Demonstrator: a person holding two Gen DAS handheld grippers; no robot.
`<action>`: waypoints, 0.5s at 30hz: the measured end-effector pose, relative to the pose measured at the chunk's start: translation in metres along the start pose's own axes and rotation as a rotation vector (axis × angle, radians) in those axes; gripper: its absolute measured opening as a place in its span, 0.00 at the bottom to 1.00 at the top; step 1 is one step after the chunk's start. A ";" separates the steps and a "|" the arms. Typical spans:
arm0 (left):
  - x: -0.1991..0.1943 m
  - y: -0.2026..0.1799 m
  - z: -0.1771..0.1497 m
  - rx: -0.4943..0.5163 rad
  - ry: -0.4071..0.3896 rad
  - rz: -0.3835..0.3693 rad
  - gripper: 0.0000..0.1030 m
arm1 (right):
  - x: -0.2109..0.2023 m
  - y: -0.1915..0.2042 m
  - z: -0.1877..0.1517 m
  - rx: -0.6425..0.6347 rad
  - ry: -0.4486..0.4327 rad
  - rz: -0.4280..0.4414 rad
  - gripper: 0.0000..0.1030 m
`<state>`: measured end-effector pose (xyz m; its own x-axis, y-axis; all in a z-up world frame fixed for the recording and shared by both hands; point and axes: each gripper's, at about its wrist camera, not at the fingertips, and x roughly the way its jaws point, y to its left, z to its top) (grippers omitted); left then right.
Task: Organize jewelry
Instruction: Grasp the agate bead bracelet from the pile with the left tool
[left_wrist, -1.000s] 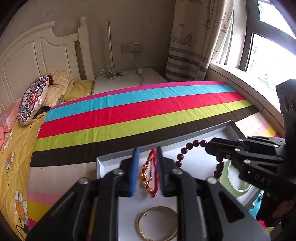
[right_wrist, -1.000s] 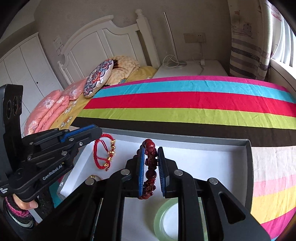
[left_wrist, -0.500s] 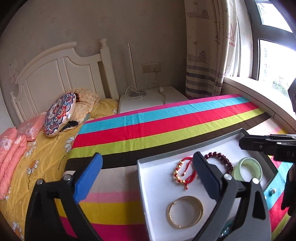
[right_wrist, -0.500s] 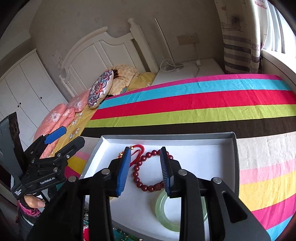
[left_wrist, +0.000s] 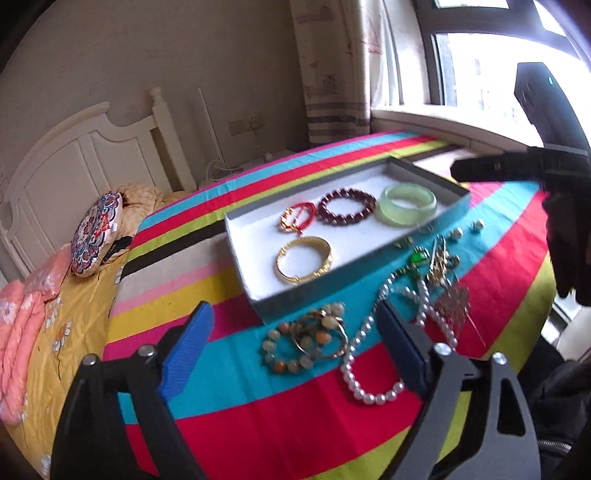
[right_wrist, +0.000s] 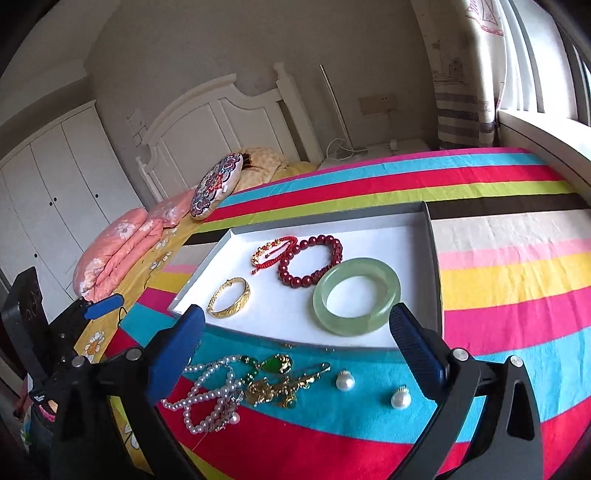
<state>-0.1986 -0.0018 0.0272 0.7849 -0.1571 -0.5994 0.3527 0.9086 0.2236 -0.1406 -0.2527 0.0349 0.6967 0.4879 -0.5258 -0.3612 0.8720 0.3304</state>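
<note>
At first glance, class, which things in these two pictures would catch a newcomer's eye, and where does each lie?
The shallow white tray on the brightly striped bedspread draws the eye first. It holds a pale green jade bangle, a dark red bead bracelet, a red cord bracelet and a gold bangle. In front of the tray, a white pearl necklace lies tangled with other loose jewelry on the turquoise stripe.

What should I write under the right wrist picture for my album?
Open right gripper above a tray holding four bracelets, with pearls and pendants waiting on the striped blanket.
</note>
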 end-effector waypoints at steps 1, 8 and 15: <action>0.004 -0.005 -0.001 0.024 0.018 -0.008 0.68 | -0.001 0.000 -0.001 0.001 0.000 0.000 0.94; 0.033 -0.030 0.011 0.236 0.127 -0.003 0.52 | -0.004 0.008 -0.014 -0.026 0.019 0.012 0.94; 0.064 -0.016 0.031 0.281 0.306 -0.123 0.21 | 0.004 0.013 -0.023 -0.040 0.041 0.024 0.94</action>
<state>-0.1381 -0.0388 0.0091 0.5559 -0.0975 -0.8255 0.5926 0.7429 0.3113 -0.1569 -0.2383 0.0194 0.6619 0.5089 -0.5504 -0.4022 0.8607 0.3121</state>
